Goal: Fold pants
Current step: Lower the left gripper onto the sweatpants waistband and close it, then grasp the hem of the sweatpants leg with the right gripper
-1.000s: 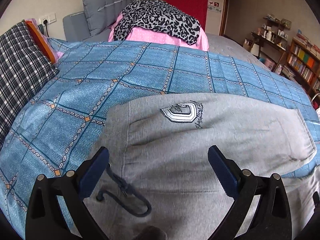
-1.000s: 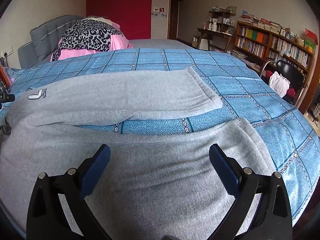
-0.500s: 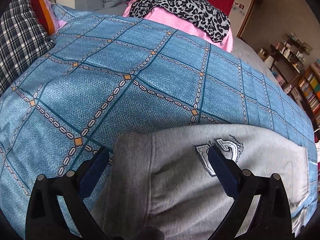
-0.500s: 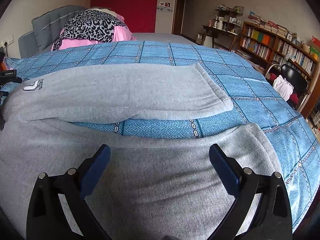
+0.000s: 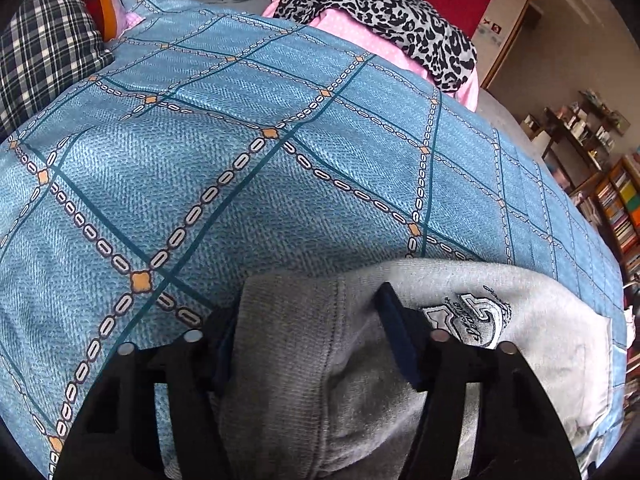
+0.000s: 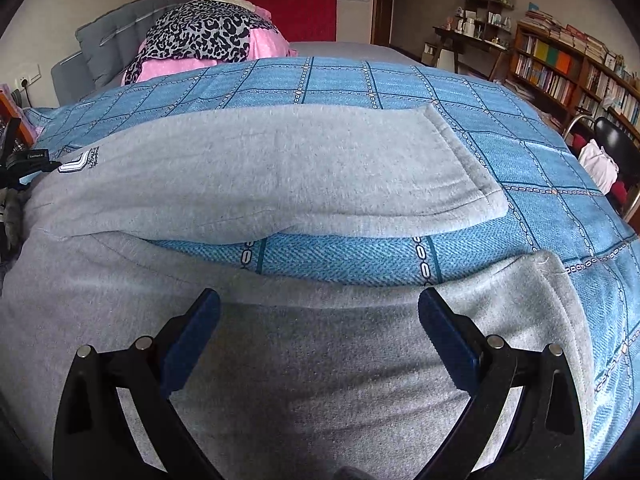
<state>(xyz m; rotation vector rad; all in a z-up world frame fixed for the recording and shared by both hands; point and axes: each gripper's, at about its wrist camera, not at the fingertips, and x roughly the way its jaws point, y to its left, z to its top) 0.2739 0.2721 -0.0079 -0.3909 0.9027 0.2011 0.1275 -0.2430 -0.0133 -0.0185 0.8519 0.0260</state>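
Your left gripper (image 5: pixel 308 332) has black plastic arms with cut-out slots, silver round pins at the joints, and dark blue pads (image 5: pixel 398 334) lining its fingers. Your right gripper (image 6: pixel 319 322) is built the same: black slotted arms, silver pins, flat blue pads (image 6: pixel 446 338).

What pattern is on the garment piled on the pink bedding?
Grey-and-black leopard print on the garment; clearest in the right wrist view.

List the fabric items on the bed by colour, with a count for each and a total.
Grey: 1, the pants
Blue patterned: 1, the bedspread
Leopard print: 1, the cloth
Pink: 1, the bedding under that cloth
Dark plaid: 1, the pillow
Total: 5
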